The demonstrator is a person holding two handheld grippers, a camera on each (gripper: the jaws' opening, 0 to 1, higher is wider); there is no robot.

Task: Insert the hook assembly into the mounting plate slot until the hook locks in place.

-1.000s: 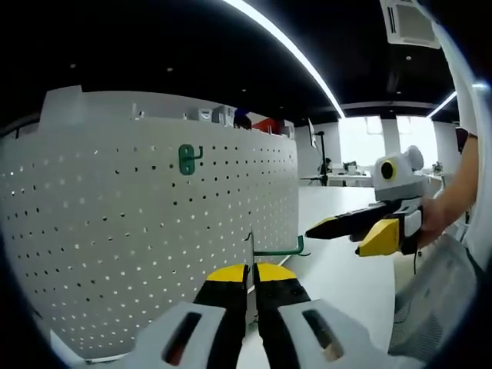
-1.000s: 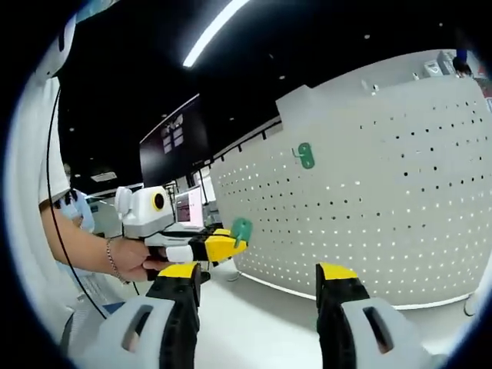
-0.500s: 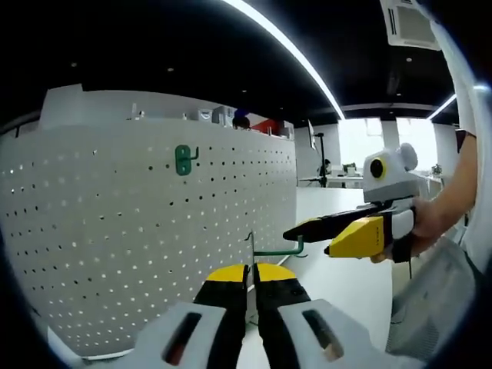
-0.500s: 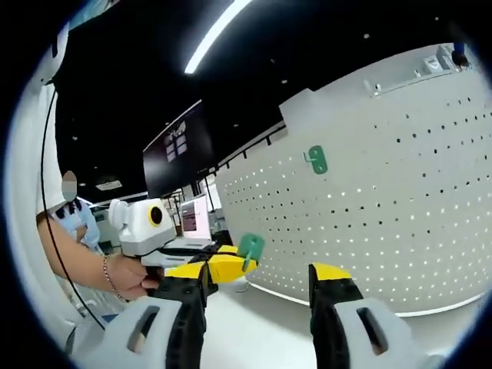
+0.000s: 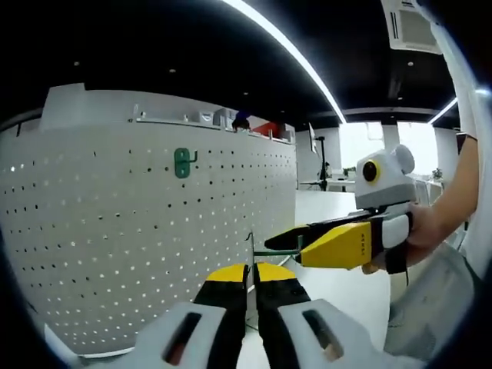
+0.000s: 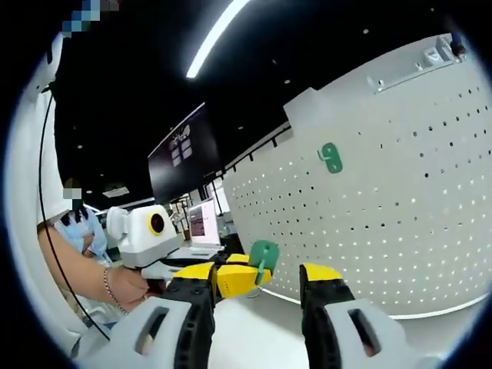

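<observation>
A white pegboard mounting plate (image 5: 115, 246) (image 6: 400, 231) stands upright, with one green hook (image 5: 182, 161) (image 6: 330, 157) mounted high on it. My left gripper (image 5: 252, 270) (image 6: 231, 277) is shut on a second hook assembly, a green plate (image 6: 264, 252) with a thin green arm (image 5: 277, 251) pointing right, held a little off the board. My right gripper (image 5: 288, 247) (image 6: 257, 278) is open and comes in from the right, its fingers on either side of that arm's end. Whether they touch it I cannot tell.
A person's hand and forearm (image 5: 446, 215) hold the right gripper; another hand (image 6: 123, 284) holds the left one. A white tabletop (image 5: 338, 277) runs under both grippers. Desks and monitors (image 6: 204, 223) stand in the room behind.
My right gripper has moved in toward the left gripper, from well to the side to right at the held hook's arm. Its fingers have drawn slightly closer together. The left gripper keeps its hold.
</observation>
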